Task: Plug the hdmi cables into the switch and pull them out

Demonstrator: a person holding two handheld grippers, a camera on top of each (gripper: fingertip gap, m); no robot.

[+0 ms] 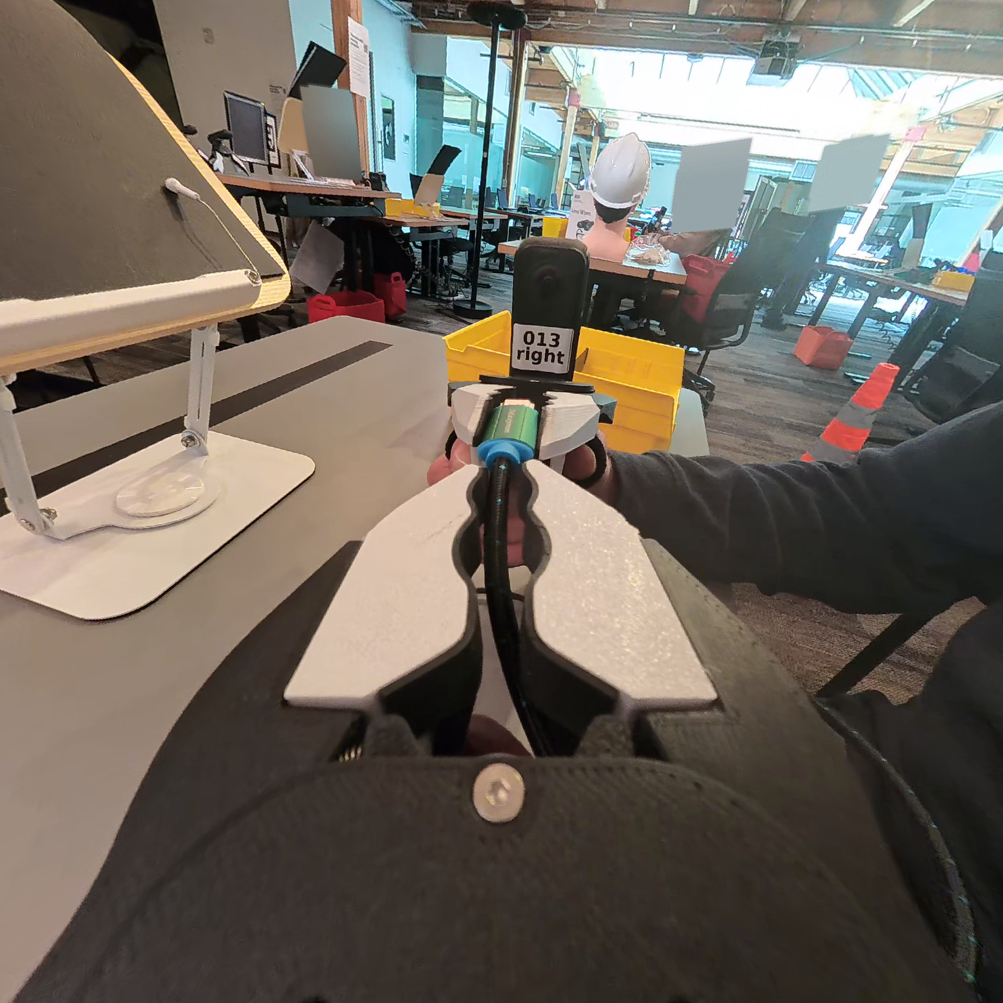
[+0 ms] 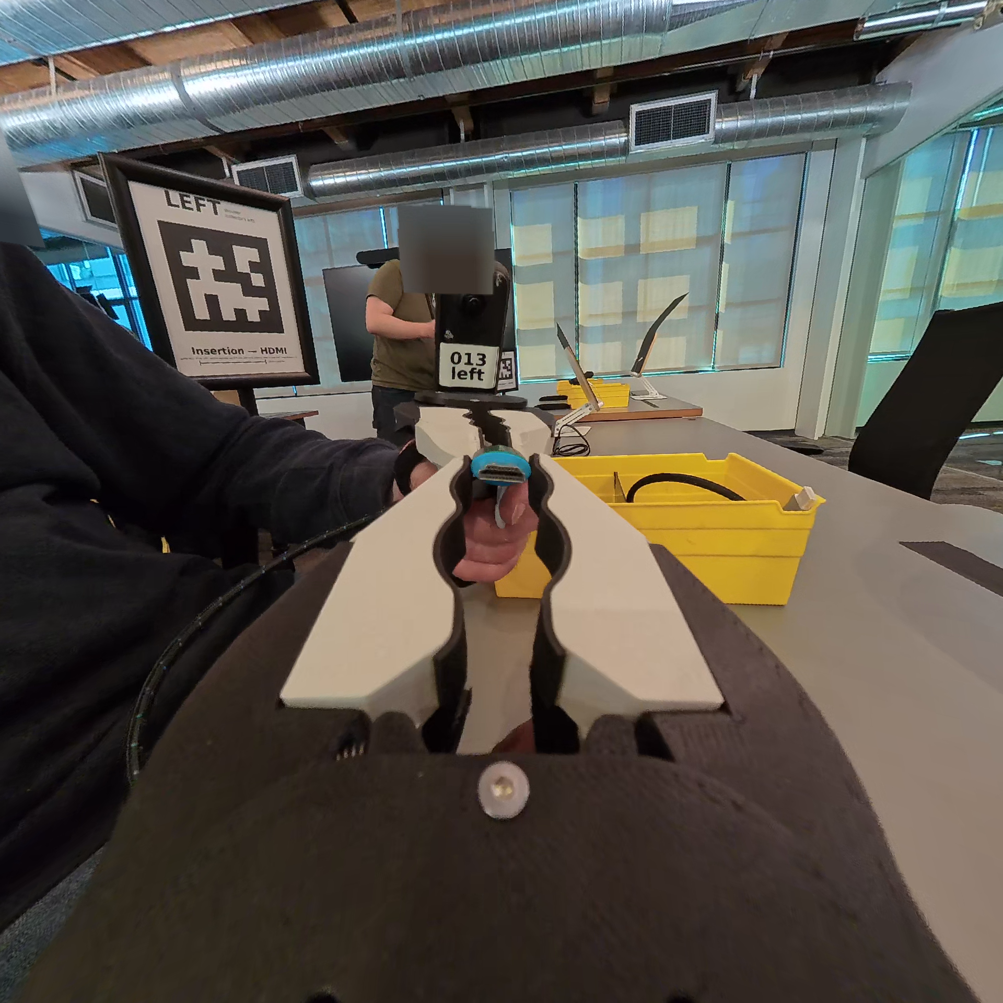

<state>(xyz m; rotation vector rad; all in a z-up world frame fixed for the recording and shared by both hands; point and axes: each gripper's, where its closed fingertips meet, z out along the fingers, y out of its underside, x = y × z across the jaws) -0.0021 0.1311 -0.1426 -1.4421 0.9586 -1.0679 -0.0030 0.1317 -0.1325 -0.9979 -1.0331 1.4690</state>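
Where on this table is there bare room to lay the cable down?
Bare grey tabletop lies between the white stand base and the yellow bin, crossed only by a dark strip. In the right wrist view, more open table lies right of the bin. It is crowded mid-air, where right gripper and left gripper meet on the HDMI plug.

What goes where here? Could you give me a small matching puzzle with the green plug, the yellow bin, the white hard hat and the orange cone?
Things:
1. green HDMI plug
2. yellow bin
3. white hard hat
4. orange cone

Places:
A. standing on the floor
B. clamped in the right gripper
C. on a mannequin head
D. on the grey table

Pairs: 1-B, 2-D, 3-C, 4-A
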